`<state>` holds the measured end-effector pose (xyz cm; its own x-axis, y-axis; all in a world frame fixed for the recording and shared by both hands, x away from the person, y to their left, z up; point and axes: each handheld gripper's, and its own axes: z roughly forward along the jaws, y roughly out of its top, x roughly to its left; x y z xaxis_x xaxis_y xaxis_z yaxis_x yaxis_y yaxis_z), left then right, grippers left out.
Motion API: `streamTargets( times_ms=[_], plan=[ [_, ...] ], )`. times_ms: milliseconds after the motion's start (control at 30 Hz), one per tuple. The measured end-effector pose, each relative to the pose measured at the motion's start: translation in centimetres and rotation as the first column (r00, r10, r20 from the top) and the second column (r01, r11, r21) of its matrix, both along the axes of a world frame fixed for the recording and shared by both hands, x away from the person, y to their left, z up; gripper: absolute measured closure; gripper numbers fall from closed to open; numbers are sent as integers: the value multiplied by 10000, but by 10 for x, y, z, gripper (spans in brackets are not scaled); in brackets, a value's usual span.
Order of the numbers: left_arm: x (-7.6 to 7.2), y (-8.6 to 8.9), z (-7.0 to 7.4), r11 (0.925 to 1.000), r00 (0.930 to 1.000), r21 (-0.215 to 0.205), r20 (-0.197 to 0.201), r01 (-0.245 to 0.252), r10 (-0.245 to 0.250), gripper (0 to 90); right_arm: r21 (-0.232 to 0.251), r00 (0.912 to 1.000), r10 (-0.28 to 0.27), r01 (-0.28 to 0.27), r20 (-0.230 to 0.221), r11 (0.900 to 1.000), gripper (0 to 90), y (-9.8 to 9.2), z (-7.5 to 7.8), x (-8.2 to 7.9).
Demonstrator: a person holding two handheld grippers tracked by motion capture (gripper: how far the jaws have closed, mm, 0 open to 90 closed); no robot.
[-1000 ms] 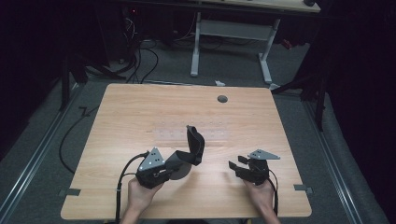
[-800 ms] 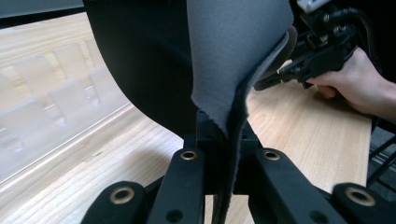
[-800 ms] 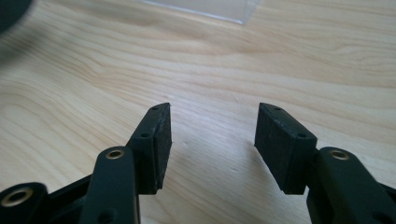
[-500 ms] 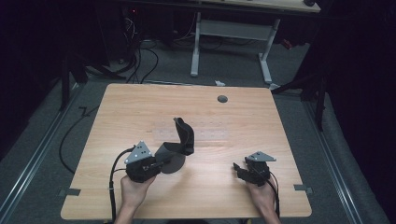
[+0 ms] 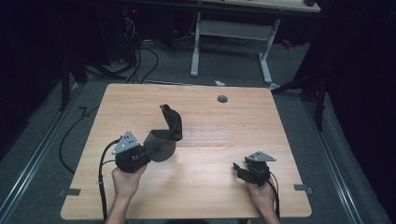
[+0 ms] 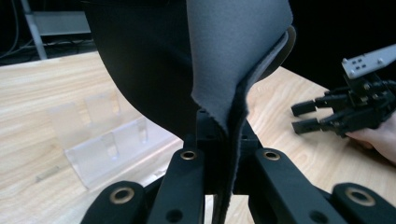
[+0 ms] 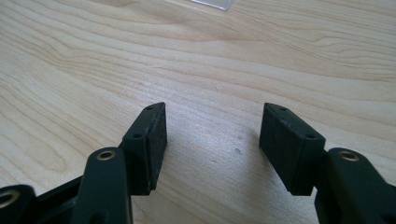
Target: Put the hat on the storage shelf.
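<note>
Two hand-held grippers show in the high view over the wooden table [image 5: 201, 186]. The left hand-held gripper [image 5: 150, 148] is clamped on a dark, thin pad [image 5: 166, 135], perhaps a mouse pad, which is lifted off the table left of centre. The pad's long axis runs up and away from the jaws, and its free end curls over at the top. The right hand-held gripper [image 5: 240, 169] sits low near the right front corner, holding nothing.

In the left gripper view, the jaws pinch the pad [image 6: 219, 70] at its edge. It folds into a soft grey sheet, so it looks light, limp and floppy. A second hold on the far free end would probably steady it. A clear plastic stand [image 6: 105, 140] rests on the table behind.

In the right gripper view, the right hand-held gripper [image 7: 212, 144] has its jaws well apart just above bare wood.
</note>
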<state>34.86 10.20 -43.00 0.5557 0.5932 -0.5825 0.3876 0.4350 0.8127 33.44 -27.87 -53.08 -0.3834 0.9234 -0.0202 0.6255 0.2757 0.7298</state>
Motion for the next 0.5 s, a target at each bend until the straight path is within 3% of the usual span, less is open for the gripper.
streamTargets(
  times_ms=[500],
  plan=[
    [19, 6, 14, 9998, 9998, -78, 12, -181, 181, 859, 21, 10000, 21, -21, -28, 10000, 410, 0, 0, 0]
  ],
)
